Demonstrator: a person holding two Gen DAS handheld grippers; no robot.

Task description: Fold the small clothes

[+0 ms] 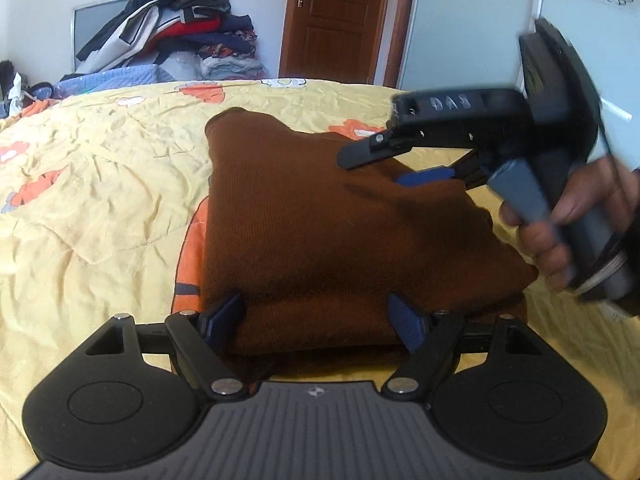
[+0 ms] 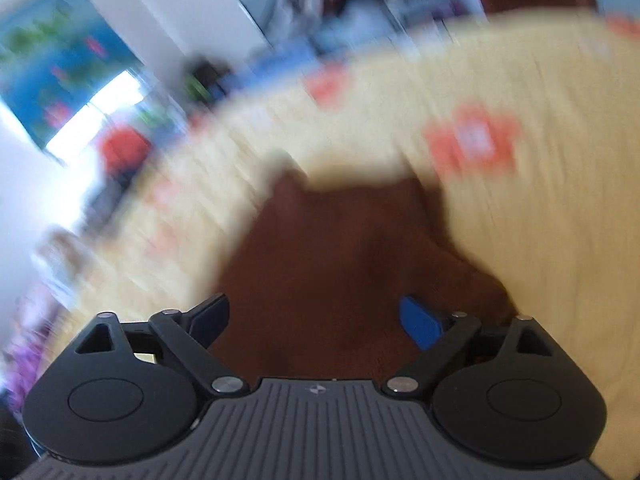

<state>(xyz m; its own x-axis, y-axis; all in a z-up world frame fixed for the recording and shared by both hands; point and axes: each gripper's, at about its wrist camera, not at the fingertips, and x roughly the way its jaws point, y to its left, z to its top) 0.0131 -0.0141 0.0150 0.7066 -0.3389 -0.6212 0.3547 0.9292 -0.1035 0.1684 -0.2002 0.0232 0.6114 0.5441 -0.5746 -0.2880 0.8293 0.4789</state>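
Note:
A brown knitted garment [image 1: 320, 220] lies folded on the yellow bed cover [image 1: 100, 184]. My left gripper [image 1: 318, 320] is open, with its fingers standing on either side of the garment's near folded edge. My right gripper [image 1: 384, 168] shows in the left wrist view, hovering over the garment's far right part, held by a hand [image 1: 560, 232]; its fingers stand apart. In the blurred right wrist view the right gripper [image 2: 316, 320] is open and empty above the brown garment [image 2: 344, 264].
A heap of clothes [image 1: 180, 24] stands behind the bed at the back left. A brown wooden door [image 1: 336, 16] is at the back. The bed cover [image 2: 540, 208] spreads wide to the left and right of the garment.

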